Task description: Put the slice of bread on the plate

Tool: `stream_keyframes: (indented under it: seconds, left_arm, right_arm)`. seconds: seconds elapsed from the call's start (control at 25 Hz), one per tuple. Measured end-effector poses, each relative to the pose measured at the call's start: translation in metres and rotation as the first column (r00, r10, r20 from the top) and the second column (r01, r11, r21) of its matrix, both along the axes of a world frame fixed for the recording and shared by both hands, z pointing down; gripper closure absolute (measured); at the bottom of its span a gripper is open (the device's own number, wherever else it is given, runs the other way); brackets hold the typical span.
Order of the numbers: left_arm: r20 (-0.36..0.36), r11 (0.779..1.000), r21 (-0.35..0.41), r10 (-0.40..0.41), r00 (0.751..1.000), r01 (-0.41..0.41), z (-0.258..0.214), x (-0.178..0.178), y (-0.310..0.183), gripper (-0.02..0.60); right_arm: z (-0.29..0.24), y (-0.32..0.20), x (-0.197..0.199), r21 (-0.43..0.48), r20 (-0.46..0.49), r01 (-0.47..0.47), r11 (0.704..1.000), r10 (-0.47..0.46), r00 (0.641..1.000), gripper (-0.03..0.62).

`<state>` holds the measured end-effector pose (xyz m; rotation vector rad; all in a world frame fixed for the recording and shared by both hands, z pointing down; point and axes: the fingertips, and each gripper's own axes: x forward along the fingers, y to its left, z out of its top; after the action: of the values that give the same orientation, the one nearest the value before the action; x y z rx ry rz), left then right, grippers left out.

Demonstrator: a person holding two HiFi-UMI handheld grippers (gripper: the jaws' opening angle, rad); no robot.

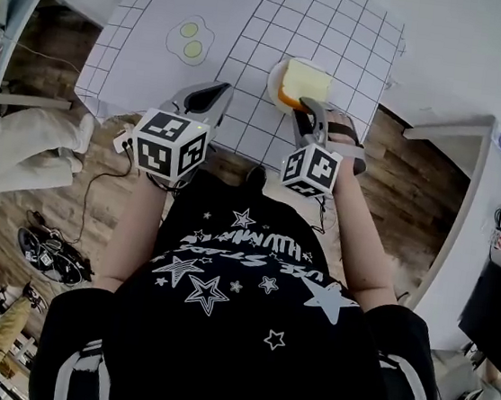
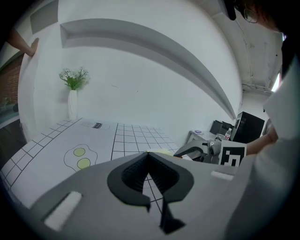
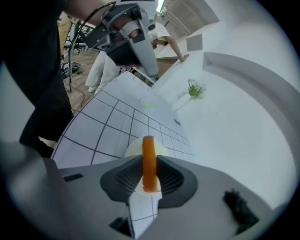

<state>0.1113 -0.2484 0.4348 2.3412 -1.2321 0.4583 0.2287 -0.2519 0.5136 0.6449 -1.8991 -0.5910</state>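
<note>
Here the right gripper [image 1: 309,111] grasps the orange-crusted yellow bread slice [image 1: 306,82] at its 12 o'clock, over the round white plate [image 1: 273,83]; the left gripper [image 1: 215,91] is clenched.

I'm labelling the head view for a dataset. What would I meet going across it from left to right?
Person in white → egg drawing → bread slice, held in the right claw → white counter.

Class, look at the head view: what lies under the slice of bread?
A white plate: only its rim shows, left of the bread. The bread covers the rest, so whether the two touch cannot be seen.
</note>
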Motion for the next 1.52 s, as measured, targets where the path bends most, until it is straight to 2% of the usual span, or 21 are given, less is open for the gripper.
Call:
stream_keyframes:
  seconds: [0.16,0.28,0.48,0.64,0.76,0.88,1.0,1.28,1.52]
  left_arm:
    - [0.005,1.0,-0.005,-0.002,1.0,0.002,0.002,-0.003,0.001,0.572]
    - [0.007,1.0,-0.012,-0.007,1.0,0.007,0.004,-0.006,0.002,0.572]
    - [0.009,1.0,-0.021,-0.008,1.0,0.008,0.007,-0.01,0.004,0.572]
    - [0.008,1.0,-0.023,0.007,1.0,-0.007,0.009,-0.014,0.006,0.572]
    - [0.003,1.0,-0.015,0.013,1.0,-0.013,0.008,-0.021,0.006,0.572]
    - [-0.013,1.0,-0.008,0.005,1.0,-0.005,0.006,-0.032,0.002,0.572]
    - [-0.032,1.0,-0.004,0.008,0.999,-0.008,0.003,-0.044,-0.003,0.572]
    - [-0.049,0.998,0.008,0.062,0.997,-0.062,-0.003,-0.078,-0.006,0.572]
    - [-0.062,0.992,0.039,0.121,0.991,-0.119,-0.015,-0.107,-0.012,0.572]
  right_arm:
    - [0.025,0.013,-0.002,-0.111,-0.011,0.003,0.994,-0.004,1.0,0.486]
    - [0.036,0.016,-0.002,-0.144,-0.019,-0.004,0.99,0.001,1.0,0.484]
    - [0.043,0.017,-0.005,-0.154,-0.028,-0.012,0.988,0.008,1.0,0.48]
    - [0.041,0.019,-0.008,-0.192,0.029,-0.015,0.981,0.021,0.999,0.473]
    - [0.038,0.018,-0.007,-0.205,0.039,-0.033,0.978,0.042,0.998,0.471]
    - [0.028,0.016,-0.009,-0.189,0.052,-0.059,0.98,0.07,0.996,0.467]
    - [0.009,0.012,-0.016,-0.147,0.12,-0.079,0.986,0.097,0.988,0.467]
    - [-0.028,0.005,-0.048,-0.094,0.26,-0.192,0.977,0.21,0.943,0.47]
    - [-0.065,0.007,-0.084,-0.084,0.42,-0.272,0.959,0.281,0.863,0.505]
